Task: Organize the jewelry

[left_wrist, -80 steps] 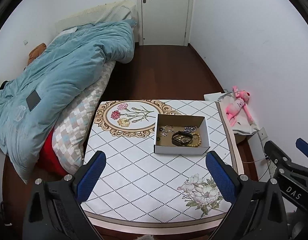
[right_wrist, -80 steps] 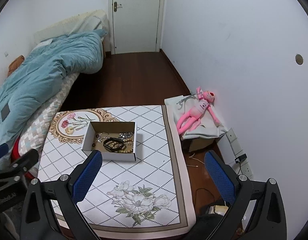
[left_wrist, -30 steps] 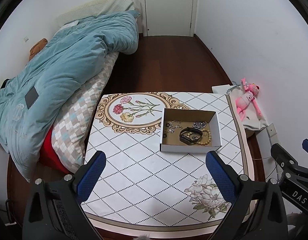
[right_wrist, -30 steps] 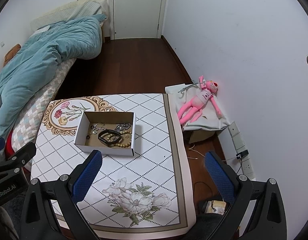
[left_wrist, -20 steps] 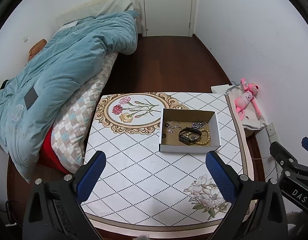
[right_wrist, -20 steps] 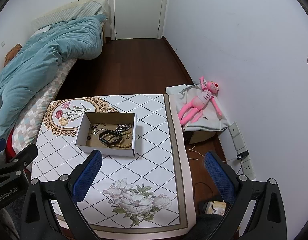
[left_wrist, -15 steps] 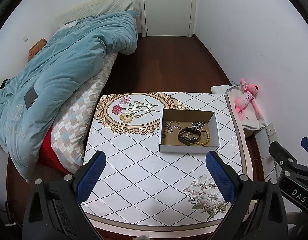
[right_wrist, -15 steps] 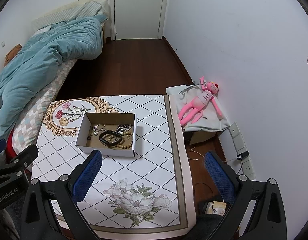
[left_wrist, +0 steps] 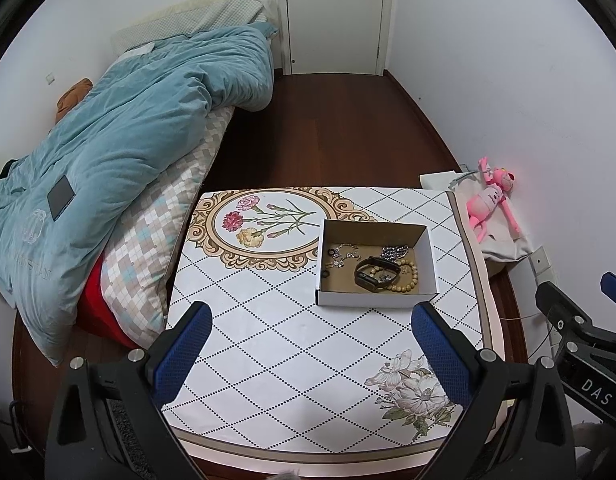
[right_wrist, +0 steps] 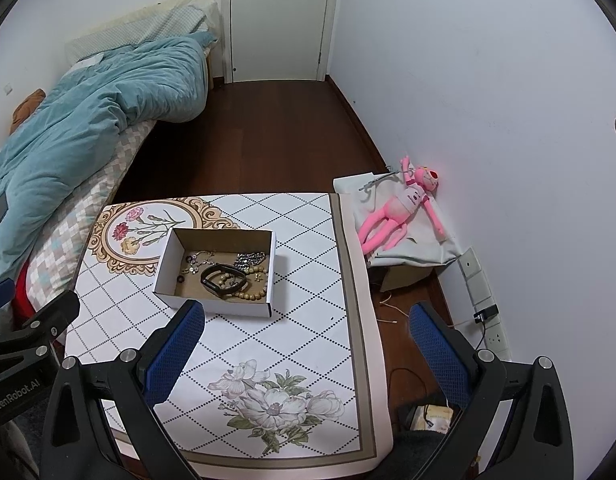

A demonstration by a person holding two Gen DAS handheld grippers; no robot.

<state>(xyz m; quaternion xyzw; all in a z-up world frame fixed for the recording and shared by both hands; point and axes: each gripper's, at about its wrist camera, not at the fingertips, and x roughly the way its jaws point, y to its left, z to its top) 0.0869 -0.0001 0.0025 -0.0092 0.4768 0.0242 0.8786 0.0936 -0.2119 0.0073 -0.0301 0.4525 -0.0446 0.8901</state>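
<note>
A white cardboard box (left_wrist: 374,298) with a brown inside sits on the patterned table (left_wrist: 268,344), right of the middle. It also shows in the right wrist view (right_wrist: 212,302). In it lie a black wristband (left_wrist: 375,274), a wooden bead bracelet (left_wrist: 408,280), a silver chain (left_wrist: 394,251) and small pieces (left_wrist: 342,254). My left gripper (left_wrist: 311,350) is open and empty, high above the table's near side. My right gripper (right_wrist: 308,346) is open and empty, above the table's right part.
A bed with a teal duvet (left_wrist: 120,152) lies left of the table. A pink plush toy (right_wrist: 404,208) rests on a white cloth by the right wall. Wall sockets and cables (right_wrist: 484,312) are at the lower right. A white door (left_wrist: 334,16) stands at the back.
Both views have tilted and shifted slightly: the box sits a little lower and nearer the grippers than 2.7 s ago. Over the last second almost nothing has moved. Both grippers stay open.
</note>
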